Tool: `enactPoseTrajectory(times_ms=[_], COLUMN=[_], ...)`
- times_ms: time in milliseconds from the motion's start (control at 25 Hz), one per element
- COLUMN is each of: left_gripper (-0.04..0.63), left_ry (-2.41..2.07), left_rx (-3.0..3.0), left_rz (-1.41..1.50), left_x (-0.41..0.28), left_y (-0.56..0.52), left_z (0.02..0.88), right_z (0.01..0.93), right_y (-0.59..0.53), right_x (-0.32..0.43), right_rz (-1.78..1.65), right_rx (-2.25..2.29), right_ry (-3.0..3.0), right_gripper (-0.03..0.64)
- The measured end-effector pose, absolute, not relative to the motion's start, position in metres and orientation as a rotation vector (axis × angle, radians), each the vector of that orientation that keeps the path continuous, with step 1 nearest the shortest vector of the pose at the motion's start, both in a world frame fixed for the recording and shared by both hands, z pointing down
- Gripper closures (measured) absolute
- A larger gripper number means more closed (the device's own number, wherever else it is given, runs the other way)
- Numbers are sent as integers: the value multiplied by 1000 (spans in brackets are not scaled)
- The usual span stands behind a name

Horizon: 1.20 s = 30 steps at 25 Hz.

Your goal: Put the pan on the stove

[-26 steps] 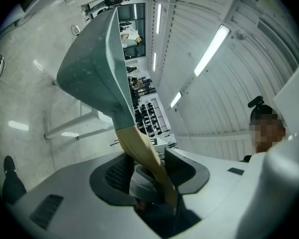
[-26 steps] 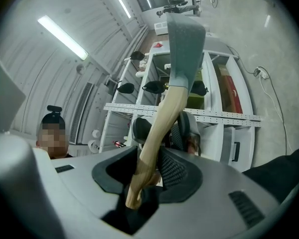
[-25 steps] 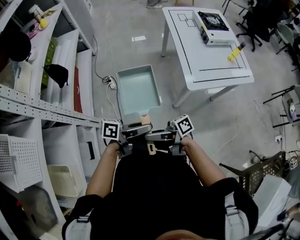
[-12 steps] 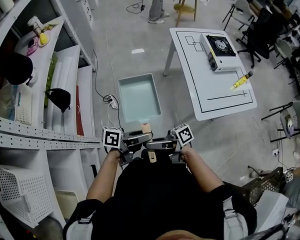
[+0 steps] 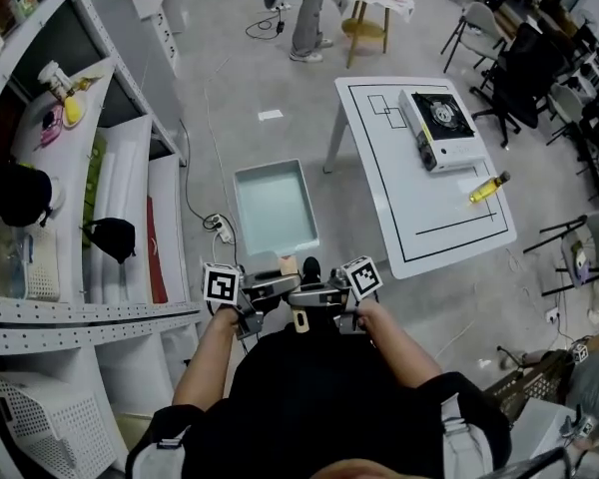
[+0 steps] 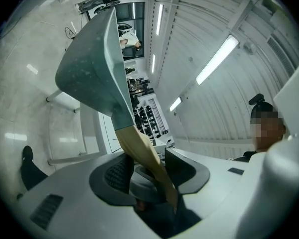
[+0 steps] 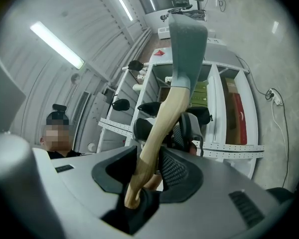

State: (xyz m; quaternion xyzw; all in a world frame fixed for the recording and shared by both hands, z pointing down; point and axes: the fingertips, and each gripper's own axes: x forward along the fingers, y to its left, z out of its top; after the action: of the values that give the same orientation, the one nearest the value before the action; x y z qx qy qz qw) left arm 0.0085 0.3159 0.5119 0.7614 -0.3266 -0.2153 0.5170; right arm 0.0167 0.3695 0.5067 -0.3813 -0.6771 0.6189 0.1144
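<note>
A pale green rectangular pan with a tan wooden handle hangs level over the floor in front of the person. Both grippers hold that handle from opposite sides: my left gripper and my right gripper are each shut on it. The left gripper view has the handle running between the jaws of the left gripper up to the pan. The right gripper view has the same handle clamped in the right gripper, the pan above. The black-topped stove stands on a white table, ahead to the right.
White shelving with bags and baskets runs along the left. A power strip and cable lie on the floor beside the pan. A yellow bottle lies on the table. Chairs crowd the right; a person stands near a stool ahead.
The person has walked forward with the pan held in both grippers. The table and stove have slid lower in the head view and the shelves have passed back on the left.
</note>
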Motion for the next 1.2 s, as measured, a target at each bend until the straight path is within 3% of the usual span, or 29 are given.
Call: enactPoseTrajectory(times_ms=[400,1200], left_gripper=[399,399], left_ry=[-828,-905], left_rx=[1798,1770], left_rz=[-552,-588], left_x=[-66,-139], left_y=[201,38], left_z=[506,503], right_z=[496,494], right_y=[252,88], right_x=[-54,-123], right_rz=[1782,1785], right_rx=[-1167,-1229], right_ry=[-1960,-1924], right_gripper=[466,465])
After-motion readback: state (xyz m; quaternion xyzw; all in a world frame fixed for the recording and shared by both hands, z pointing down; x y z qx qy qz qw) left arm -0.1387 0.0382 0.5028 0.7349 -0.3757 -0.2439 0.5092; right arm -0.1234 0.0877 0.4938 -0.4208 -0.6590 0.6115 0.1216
